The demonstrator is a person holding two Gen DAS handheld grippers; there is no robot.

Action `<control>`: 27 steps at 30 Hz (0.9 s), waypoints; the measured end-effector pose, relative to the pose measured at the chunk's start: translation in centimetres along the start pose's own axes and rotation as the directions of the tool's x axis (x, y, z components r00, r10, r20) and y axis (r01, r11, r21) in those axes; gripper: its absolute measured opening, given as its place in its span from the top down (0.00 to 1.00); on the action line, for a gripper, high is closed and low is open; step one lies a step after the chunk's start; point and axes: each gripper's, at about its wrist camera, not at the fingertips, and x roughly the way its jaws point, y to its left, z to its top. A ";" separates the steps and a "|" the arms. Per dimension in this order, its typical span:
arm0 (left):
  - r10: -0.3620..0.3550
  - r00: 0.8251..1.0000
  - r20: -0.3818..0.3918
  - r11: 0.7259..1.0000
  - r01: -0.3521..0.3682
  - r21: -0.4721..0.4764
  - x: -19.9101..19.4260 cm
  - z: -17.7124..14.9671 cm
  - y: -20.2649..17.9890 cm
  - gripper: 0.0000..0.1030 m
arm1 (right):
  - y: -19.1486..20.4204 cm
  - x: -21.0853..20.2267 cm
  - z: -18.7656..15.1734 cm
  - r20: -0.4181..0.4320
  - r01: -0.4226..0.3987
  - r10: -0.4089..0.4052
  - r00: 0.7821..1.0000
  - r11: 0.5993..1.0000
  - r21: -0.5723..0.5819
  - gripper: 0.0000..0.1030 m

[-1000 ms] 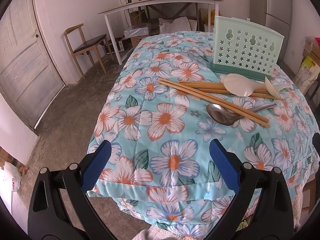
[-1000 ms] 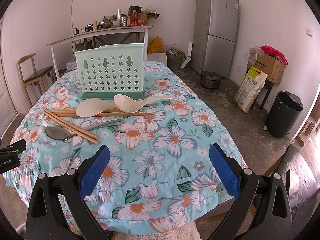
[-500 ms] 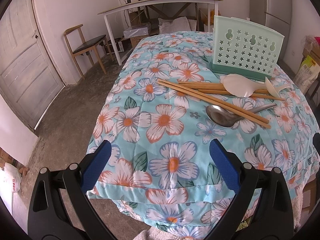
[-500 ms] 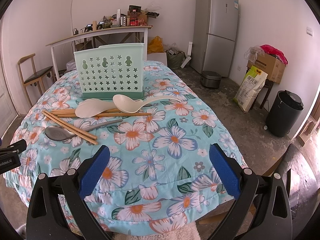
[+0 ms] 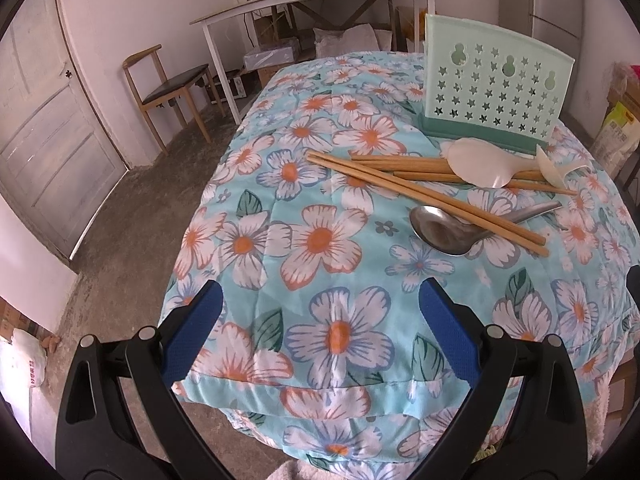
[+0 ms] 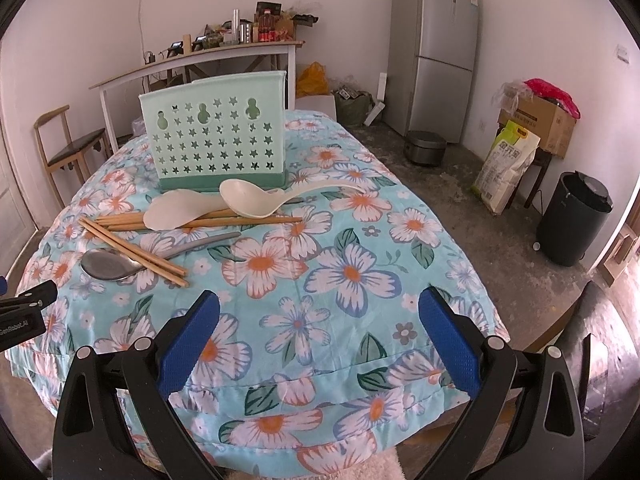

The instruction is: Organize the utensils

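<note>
Hovering over the near edge of a tabletop [image 5: 280,208] draped in a turquoise cloth printed with orange-centred flowers, the left gripper [image 5: 320,316] spread wide, blue pads holding nothing. Floating likewise at the near edge in the right wrist view, the right gripper [image 6: 320,316], also wide apart and empty.

Lying on bare concrete floor [image 5: 132,216] all around. Standing beyond and to the left of the left gripper: a panelled door [image 5: 44,128], a wooden chair [image 5: 168,88] and a long white bench [image 5: 316,0] against the wall, crowded with bottles and clutter. Standing beyond and to the right of the right gripper: a grey fridge [image 6: 436,52], a cardboard box [image 6: 540,120], a printed sack [image 6: 508,168] and a dark bin [image 6: 576,220].

Standing upright at the far side, ahead of both grippers, a mint utensil holder [image 5: 496,84] pierced with stars and gourd shapes; contents impossible to tell from here. Resting just before it, ahead and right of the left gripper: a pale rice paddle [image 5: 480,164] and a white ladle [image 5: 550,164] lying across a pair of wooden chopsticks [image 5: 400,166]. Crossing nearer, a second chopstick pair [image 5: 432,200] lying over a metal spoon [image 5: 440,232]. Sitting ahead and left of the right gripper in the other view, the same heap: holder [image 6: 216,136], ladle [image 6: 252,200], paddle [image 6: 176,212], spoon [image 6: 112,266].
</note>
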 end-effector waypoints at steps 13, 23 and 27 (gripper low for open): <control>0.011 1.000 -0.023 1.000 -0.010 0.023 2.5 1.3 -1.1 0.08 | 0.0 4.5 0.7 -0.129 -0.078 0.085 0.988 0.995 0.057 0.06; -0.073 0.997 -0.001 0.997 0.073 -0.004 4.0 2.3 -0.6 0.08 | 2.5 7.1 2.7 -0.132 -0.113 0.115 0.985 0.993 0.026 0.06; -0.159 0.987 0.010 0.987 0.159 -0.003 4.4 2.5 -0.8 0.08 | 3.5 8.5 1.9 -0.172 -0.126 0.121 0.978 0.992 -0.020 0.06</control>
